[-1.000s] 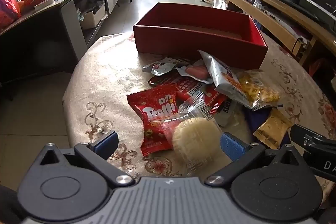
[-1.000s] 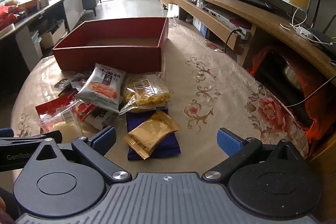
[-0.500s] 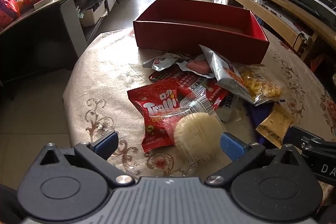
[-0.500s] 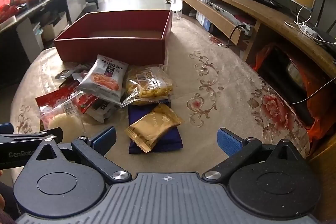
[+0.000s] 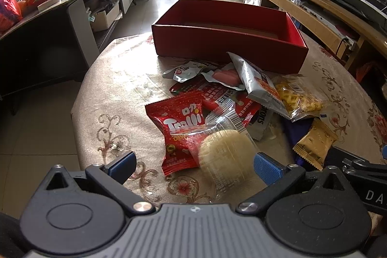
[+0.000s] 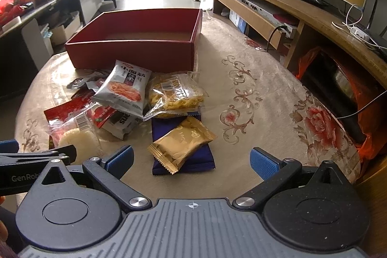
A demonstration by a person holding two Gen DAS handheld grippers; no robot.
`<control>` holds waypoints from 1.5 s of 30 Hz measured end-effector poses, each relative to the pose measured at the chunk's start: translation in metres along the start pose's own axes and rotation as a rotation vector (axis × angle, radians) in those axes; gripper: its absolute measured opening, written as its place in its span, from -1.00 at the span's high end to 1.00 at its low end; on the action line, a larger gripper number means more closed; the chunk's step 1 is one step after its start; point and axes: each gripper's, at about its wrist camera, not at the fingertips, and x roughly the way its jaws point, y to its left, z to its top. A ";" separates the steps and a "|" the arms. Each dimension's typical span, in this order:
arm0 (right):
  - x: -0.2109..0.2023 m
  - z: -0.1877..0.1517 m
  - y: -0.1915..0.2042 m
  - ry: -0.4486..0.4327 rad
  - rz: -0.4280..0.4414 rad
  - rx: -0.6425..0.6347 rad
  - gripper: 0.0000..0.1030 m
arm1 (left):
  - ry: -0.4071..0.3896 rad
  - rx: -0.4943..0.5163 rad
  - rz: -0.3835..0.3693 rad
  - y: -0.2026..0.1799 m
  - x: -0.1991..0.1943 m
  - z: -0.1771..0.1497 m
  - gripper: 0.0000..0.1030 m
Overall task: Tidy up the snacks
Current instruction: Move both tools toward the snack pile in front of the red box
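While both grippers hang low over the near edge of the table point(image 6: 266, 79), their jaws stand wide apart and neither holds or touches anything. Between the blue fingers of the left gripper point(image 5: 193, 165) lies a round pale cake in a clear wrapper point(image 5: 226, 154), closer to the right-hand finger, its wrapper overlapping a red Trolli bag point(image 5: 180, 127) just to its left. The right gripper point(image 6: 192, 160) sits beside the left one, whose black body shows at the left edge of the right wrist view. Just ahead of its open jaws, toward the left finger, a gold packet point(image 6: 182, 143) rests on top of a dark blue packet point(image 6: 193, 161).

Farther out, the rest of the snacks form a loose heap. A clear bag of yellow crisps point(image 6: 175, 94) lies touching the far end of the blue packet, and a silver noodle-snack bag point(image 6: 124, 87) leans partly over it on the left. Under and beside the silver bag are red wrappers point(image 5: 227, 98), a small sausage pack point(image 5: 223, 75) and a whitish sachet point(image 5: 186, 69). Beyond the heap, just behind it, stands the open red box point(image 6: 135, 51), with nothing visible inside it from these angles. The snacks are all on the tablecloth, outside the box.
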 end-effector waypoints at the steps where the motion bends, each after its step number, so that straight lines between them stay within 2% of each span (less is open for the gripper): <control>1: 0.000 0.000 0.000 0.000 0.000 0.000 -1.00 | 0.000 0.001 0.000 0.000 0.000 0.000 -1.00; 14: 0.002 0.000 0.001 0.009 0.007 -0.006 -1.00 | 0.002 0.006 -0.007 0.002 0.000 0.000 -1.00; 25: 0.006 0.000 0.004 0.028 0.016 -0.022 -1.00 | 0.005 0.051 -0.019 0.003 0.007 -0.001 -0.99; 32: 0.009 0.003 -0.003 0.048 0.024 0.005 -1.00 | -0.012 0.127 -0.037 -0.004 0.009 0.005 -0.99; 39: 0.011 0.006 -0.007 0.064 0.021 0.013 -1.00 | 0.002 0.248 -0.058 -0.018 0.017 0.005 -0.99; 45: 0.014 0.006 -0.007 0.084 0.023 0.003 -1.00 | 0.016 0.310 -0.067 -0.030 0.022 0.001 -0.99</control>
